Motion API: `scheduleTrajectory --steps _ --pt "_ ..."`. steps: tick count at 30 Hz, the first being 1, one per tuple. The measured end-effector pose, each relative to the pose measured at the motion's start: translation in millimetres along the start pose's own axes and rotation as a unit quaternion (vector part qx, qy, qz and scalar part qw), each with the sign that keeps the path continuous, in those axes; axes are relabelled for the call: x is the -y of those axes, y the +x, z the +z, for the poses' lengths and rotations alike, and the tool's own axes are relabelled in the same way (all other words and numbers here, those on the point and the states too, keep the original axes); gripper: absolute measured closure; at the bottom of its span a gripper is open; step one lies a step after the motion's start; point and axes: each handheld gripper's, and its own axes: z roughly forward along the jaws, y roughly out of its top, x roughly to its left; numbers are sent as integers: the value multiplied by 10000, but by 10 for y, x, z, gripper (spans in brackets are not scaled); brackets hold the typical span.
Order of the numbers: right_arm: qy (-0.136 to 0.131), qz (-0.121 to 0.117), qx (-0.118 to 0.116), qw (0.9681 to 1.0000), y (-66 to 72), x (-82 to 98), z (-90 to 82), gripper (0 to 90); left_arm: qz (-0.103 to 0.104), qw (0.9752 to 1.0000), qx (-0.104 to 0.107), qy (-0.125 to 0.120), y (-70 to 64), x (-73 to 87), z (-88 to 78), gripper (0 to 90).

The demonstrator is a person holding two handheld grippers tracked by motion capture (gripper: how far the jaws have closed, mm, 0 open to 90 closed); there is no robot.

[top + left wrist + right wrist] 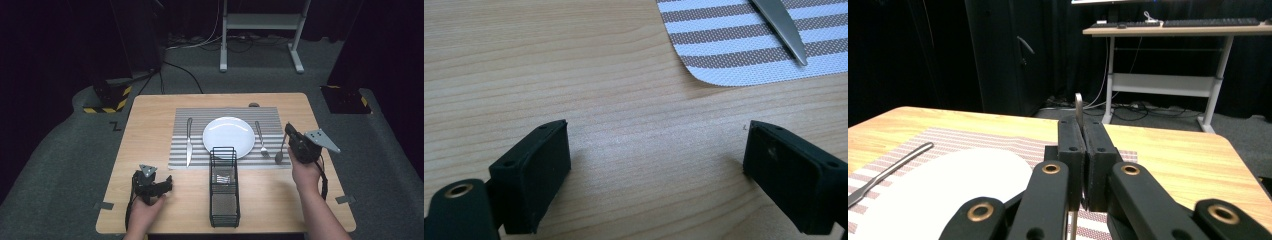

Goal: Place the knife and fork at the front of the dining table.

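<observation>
High view has the right gripper [289, 134] clamped tight on a spoon [281, 150], which hangs below its jaws over the striped placemat's [180, 150] right edge. Left gripper [162, 186] sits wide open, nothing between.

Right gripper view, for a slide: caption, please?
Right gripper clamps a spoon handle upright between shut jaws, beside the white plate.

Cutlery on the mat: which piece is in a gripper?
The spoon, clamped by the right gripper at the mat's right edge; knife and fork lie free.
</observation>
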Motion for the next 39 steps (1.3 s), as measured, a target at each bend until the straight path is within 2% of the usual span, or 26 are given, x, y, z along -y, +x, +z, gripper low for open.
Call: scheduleTrajectory --steps 7,11,21,33,39 --pt "68 117 1 9999 -37 8 180 884 1 10000 0 0 0 0 0 116" --pt "135 98 -16 9999 -45 12 332 883 -7 10000 7 -2 -1 1 -1 117" --pt "492 181 4 9986 -78 40 730 881 13 10000 23 -4 -3 7 -7 118" --pt "736 197 67 9971 -84 113 999 881 17 10000 34 -12 -8 14 -13 119" --pt "766 262 87 9967 -109 137 1072 881 47 10000 31 -2 -8 16 -19 119"
